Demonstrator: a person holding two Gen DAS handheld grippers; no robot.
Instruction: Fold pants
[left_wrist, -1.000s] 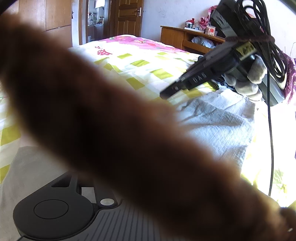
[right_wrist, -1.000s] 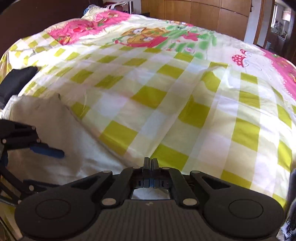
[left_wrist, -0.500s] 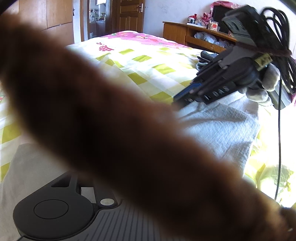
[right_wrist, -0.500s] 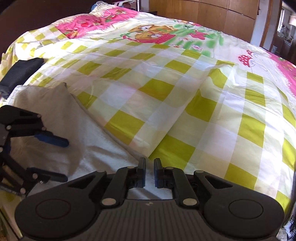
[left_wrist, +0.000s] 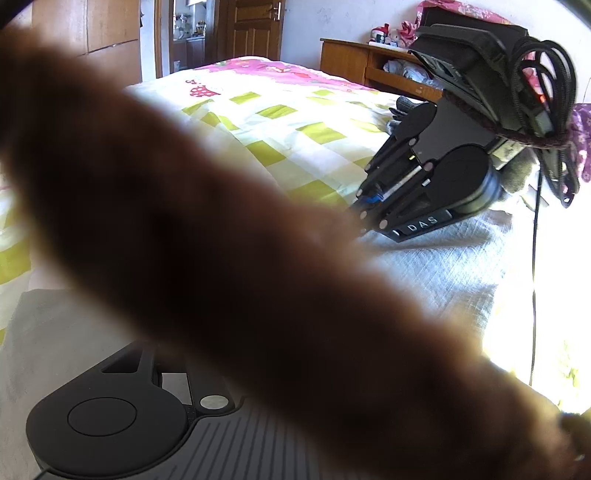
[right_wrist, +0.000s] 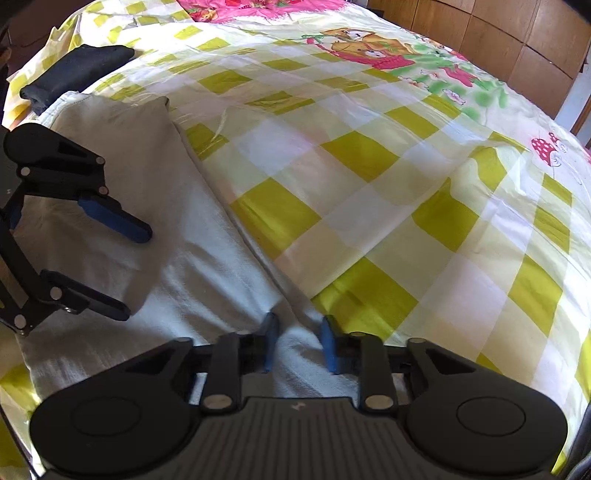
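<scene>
Both tongs spread, empty, over pale pants (right_wrist: 155, 206) on a checked bedspread (right_wrist: 369, 184): right tongs (right_wrist: 299, 341) straddling a fold, left tongs (right_wrist: 138, 275) beside.

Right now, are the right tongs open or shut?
Open: the right tongs show a clear gap between the blue pads, with pale pants fabric between them.

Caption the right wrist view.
Both grippers open over pale pants on a checked bedspread.
</scene>
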